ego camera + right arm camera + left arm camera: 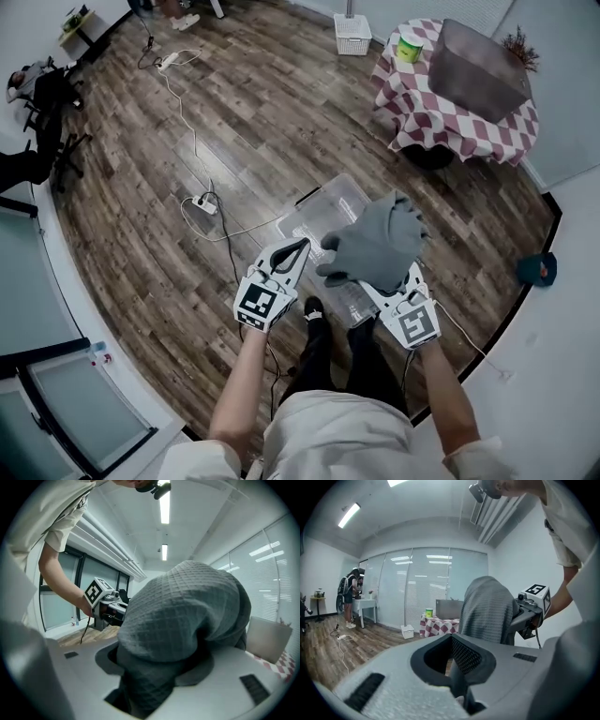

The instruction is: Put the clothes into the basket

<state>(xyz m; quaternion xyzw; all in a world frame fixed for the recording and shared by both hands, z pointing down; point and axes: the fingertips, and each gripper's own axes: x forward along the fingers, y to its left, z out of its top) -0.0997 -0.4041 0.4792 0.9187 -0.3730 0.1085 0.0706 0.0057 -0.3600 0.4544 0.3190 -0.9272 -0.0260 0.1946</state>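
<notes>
Gripping a grey waffle-knit cloth (380, 244), my right gripper (375, 286) has its jaws clamped on the bunched fabric, which humps over them. Just beside it, my left gripper (298, 251) has its jaws together, empty. Below the fingertips lies a clear plastic bin (323, 208) on the wood floor (234, 122); far ahead stands a checked-cloth table (412, 122).

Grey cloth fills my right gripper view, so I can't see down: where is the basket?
Observer: On the wood floor. In the head view the grey cloth overlaps the right side of the clear basket.
Operator: Is the cloth inside?
Observer: No, it hangs bunched from the right gripper, above the basket.
Operator: Any floor hazards?
Observer: A white power strip and its cable lie left of the basket.
</notes>
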